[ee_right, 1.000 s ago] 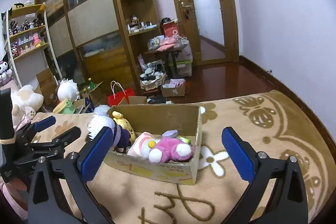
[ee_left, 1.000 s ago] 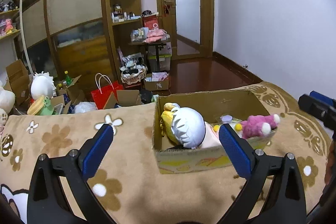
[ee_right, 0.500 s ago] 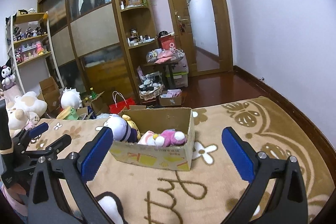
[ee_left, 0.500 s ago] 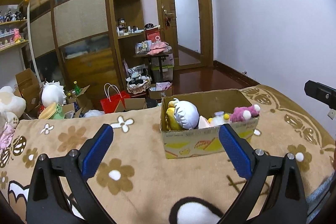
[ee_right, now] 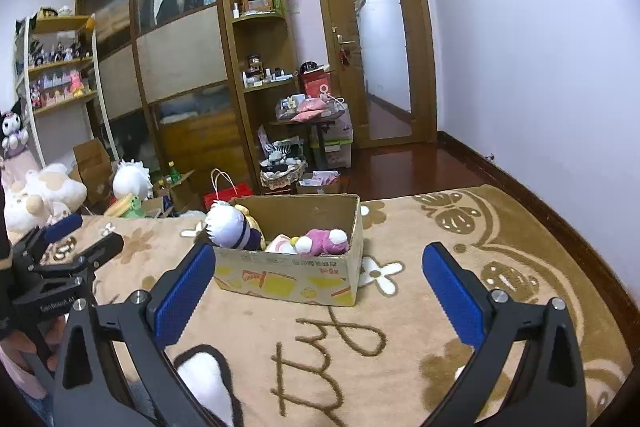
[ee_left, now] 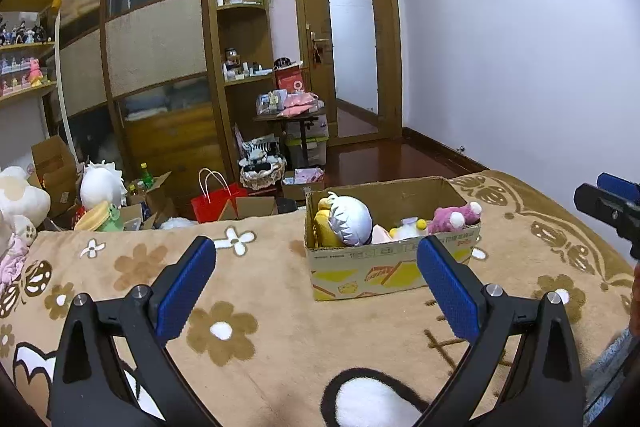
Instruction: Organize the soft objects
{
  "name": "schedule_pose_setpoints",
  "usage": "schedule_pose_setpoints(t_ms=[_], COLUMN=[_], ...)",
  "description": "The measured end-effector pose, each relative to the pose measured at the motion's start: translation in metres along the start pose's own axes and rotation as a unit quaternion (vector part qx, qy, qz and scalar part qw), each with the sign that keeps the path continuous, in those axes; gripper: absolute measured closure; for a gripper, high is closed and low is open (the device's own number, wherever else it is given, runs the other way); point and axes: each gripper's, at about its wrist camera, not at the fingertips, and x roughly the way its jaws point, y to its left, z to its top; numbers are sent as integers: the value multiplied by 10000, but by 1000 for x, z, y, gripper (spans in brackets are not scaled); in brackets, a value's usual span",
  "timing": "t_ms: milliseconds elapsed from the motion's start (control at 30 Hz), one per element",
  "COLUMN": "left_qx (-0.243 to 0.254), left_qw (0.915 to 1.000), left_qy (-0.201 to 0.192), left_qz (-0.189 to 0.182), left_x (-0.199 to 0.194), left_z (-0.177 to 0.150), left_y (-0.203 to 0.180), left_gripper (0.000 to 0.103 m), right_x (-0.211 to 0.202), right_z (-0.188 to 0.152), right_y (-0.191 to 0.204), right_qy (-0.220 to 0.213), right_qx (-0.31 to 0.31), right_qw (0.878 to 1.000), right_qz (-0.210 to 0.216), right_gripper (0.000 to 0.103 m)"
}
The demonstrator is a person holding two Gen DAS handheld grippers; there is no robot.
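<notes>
Plush toys in a rectangular cardboard box; both ribbed blue-padded tongs wide, empty.

A bed spread with a tan flower-patterned blanket carries one cardboard box, standing toward one o'clock from the left camera and eleven o'clock from the right, well back.

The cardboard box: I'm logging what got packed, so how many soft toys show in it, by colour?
In the cardboard box on the blanket:
White-haired doll: 1
Yellow plush: 1
Pink plush: 1
Pale cream-and-pink plush: 1
Total: 4 showing; anything beneath them is hidden.
</notes>
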Motion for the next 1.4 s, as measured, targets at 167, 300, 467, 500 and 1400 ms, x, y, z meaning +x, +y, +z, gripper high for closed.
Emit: schedule_pose_setpoints(t_ms=[167, 300, 467, 500, 1400], left_qx=[9, 16, 14, 7, 50], left_qw=[10000, 10000, 9999, 9999, 9998], left_qy=[44, 52, 8, -35, 42], left_qz=[15, 21, 120, 165, 177], left_x=[5, 7, 6, 5, 9], left_z=[-1, -2, -2, -2, -4], left_y=[-1, -1, -1, -1, 2], left_gripper=[3, 3, 3, 3, 3], right_x=[7, 10, 13, 14, 20], right_z=[-2, -4, -5, -6, -10], right_y=[0, -2, -2, -1, 1], right_qy=[107, 154, 188, 189, 238], right_qx=[-37, -9, 6, 2, -25], right_qw=[9999, 9999, 9998, 9998, 9997], right_qz=[4, -1, -8, -3, 11], right_gripper=[0, 0, 0, 0, 0])
